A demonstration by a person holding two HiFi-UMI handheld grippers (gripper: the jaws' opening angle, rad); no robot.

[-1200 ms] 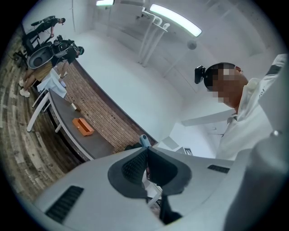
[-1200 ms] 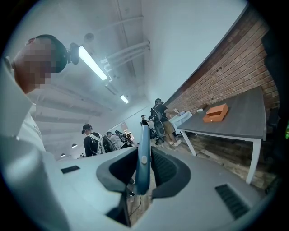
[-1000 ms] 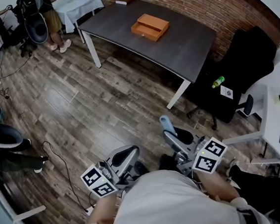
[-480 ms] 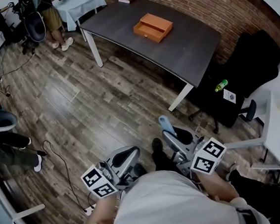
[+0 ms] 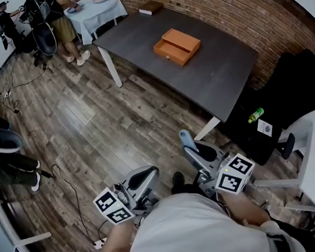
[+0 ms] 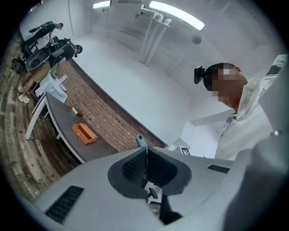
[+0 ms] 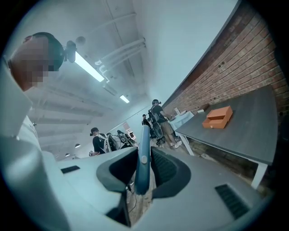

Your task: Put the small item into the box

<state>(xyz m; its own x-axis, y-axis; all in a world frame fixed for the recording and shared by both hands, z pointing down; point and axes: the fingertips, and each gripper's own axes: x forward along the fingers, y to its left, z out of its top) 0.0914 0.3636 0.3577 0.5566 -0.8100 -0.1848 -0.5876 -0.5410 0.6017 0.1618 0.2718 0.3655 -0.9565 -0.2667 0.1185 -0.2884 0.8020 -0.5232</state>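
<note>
**Both grippers near, orange box far on the table**

Your right gripper is clamped on the small item, a slim blue plastic stick. The stick juts past the fingertips toward the far table. In the right gripper view the two jaws press its flat sides, one from each side, and the stick runs up between them.

Your left gripper sits just beside it on the left and holds nothing. In the left gripper view its dark ribbed pads meet edge to edge.

The flat orange box lies open on the dark grey table with white legs. It is far ahead and well apart from both grippers, and the item is not yet in it. A brown book rests near the table's far left corner, close to the red brick wall.

Wooden plank floor fills the ground between you and the table. To the right of the table stands a black office chair, and a green bottle lies on it. At the far left, people stand by a small cloth-covered table.
</note>
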